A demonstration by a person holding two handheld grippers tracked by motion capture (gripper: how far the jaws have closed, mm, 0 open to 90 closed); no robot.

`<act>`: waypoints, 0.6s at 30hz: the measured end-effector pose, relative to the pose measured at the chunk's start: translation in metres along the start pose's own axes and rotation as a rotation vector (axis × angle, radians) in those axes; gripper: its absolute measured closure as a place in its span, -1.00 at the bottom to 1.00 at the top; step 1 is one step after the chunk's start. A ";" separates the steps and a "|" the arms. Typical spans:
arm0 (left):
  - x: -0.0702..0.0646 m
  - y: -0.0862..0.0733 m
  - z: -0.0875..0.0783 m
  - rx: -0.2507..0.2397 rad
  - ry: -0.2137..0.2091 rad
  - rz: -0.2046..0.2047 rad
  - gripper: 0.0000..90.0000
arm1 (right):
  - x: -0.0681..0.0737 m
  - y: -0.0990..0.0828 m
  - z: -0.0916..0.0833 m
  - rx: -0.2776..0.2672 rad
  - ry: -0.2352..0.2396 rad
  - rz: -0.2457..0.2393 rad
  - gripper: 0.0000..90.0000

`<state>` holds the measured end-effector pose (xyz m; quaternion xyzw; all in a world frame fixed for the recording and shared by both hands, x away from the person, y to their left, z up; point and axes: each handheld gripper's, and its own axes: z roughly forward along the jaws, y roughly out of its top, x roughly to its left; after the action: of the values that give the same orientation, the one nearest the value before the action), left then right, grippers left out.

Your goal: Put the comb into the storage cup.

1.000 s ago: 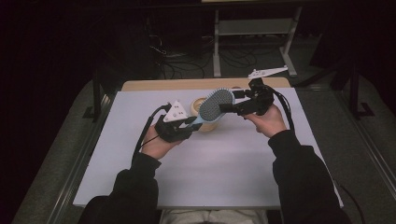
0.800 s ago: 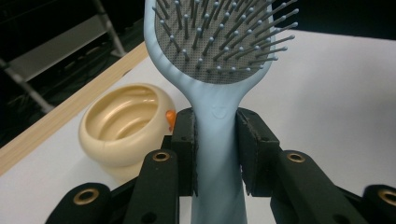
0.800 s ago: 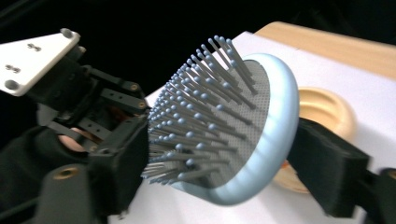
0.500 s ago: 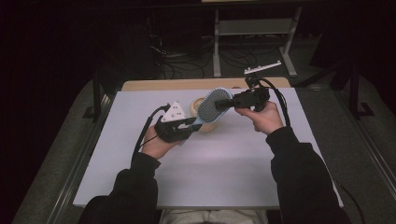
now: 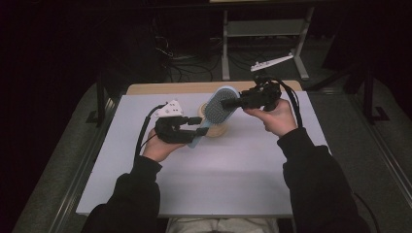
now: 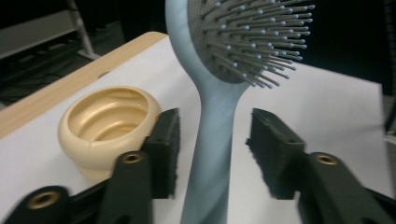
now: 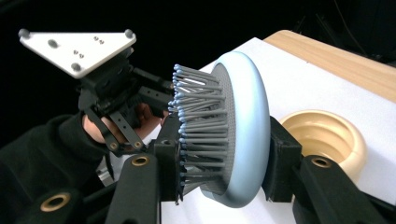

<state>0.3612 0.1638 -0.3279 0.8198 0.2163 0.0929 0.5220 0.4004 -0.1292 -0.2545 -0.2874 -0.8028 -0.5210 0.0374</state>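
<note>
A white surface (image 5: 204,184) is carrying a cream ribbed bowl (image 6: 109,128). Above it, a pale blue hairbrush (image 5: 218,109) is passing between two grippers. The right gripper (image 5: 233,103), jaws having just been closing, is clamping the brush head (image 7: 233,135), one pad on the bristles, one on the back. The left gripper (image 5: 199,128), jaws having just been opening, is standing apart around the handle (image 6: 212,154) without pressing it, just beside the bowl.

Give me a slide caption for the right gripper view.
Right gripper clamps the pale blue hairbrush by its head, cream bowl behind, left gripper beyond.
</note>
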 end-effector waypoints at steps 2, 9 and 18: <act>0.003 0.000 -0.003 -0.017 -0.030 -0.027 -0.07 | 0.002 0.003 -0.001 0.010 -0.010 -0.014 0.25; 0.016 -0.001 -0.013 -0.002 -0.070 -0.074 -0.71 | 0.007 0.012 -0.008 0.000 -0.034 -0.042 0.25; 0.027 -0.010 -0.019 0.031 -0.039 -0.092 -1.00 | 0.012 0.029 -0.021 -0.016 -0.065 -0.076 0.25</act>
<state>0.3747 0.1954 -0.3307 0.8187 0.2450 0.0493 0.5170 0.3998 -0.1339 -0.2170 -0.2737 -0.8097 -0.5191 -0.0107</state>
